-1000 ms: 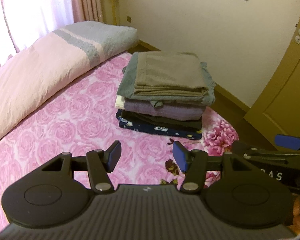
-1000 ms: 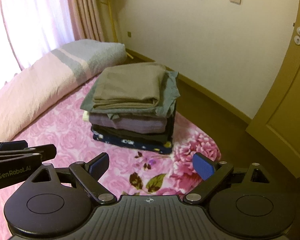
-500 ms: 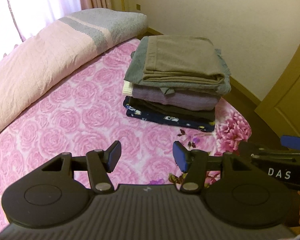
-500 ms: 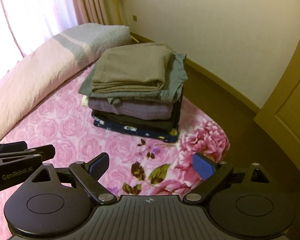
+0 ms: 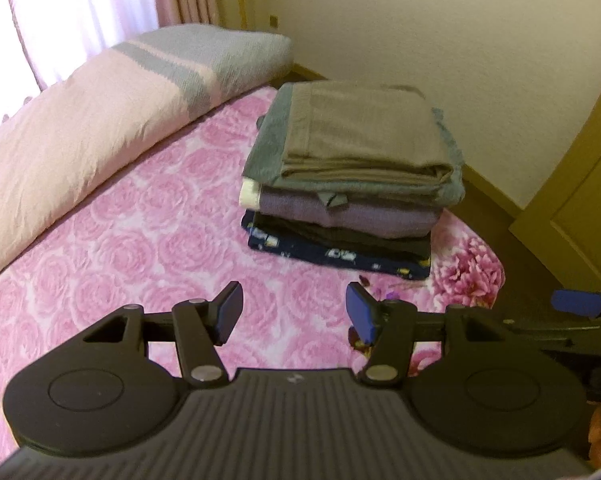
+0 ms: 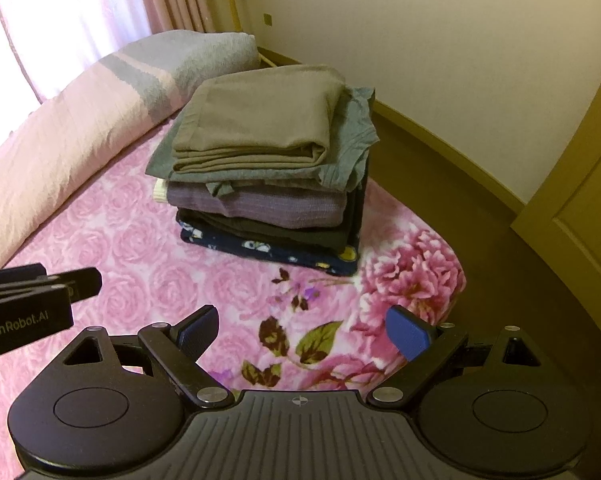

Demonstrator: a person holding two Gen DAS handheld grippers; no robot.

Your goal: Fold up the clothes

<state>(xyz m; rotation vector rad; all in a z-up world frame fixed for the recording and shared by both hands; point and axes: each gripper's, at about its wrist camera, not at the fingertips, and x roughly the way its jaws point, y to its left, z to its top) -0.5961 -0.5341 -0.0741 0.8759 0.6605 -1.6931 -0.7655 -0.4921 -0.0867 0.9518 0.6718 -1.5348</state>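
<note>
A: In the left wrist view, we see our left gripper (image 5: 294, 316) with its fingers spread wide and nothing between them, hanging above the pink flowered blanket (image 5: 140, 240). The stack of folded clothes (image 5: 352, 184) sits toward the far right corner of the blanket, beside the long pillow (image 5: 100, 108) that runs along the left edge.

B: Every piece in that stack lies flat and squared, brown on top, navy at the bottom. We see nothing loose on the blanket here.

A: In the right wrist view, our right gripper (image 6: 298, 330) is spread wide too, empty, over the near right corner with the big printed flowers. The same stack (image 6: 268, 168) is ahead of it, and the grey piece under the top one overhangs on the right side.

B: So the clothes we can see already lie folded. This could be the close of the job, or a pause before another piece comes from out of view; we can't tell which.

A: If we touch the stack at all, we'd press from both sides evenly so the layers don't slide.
</note>
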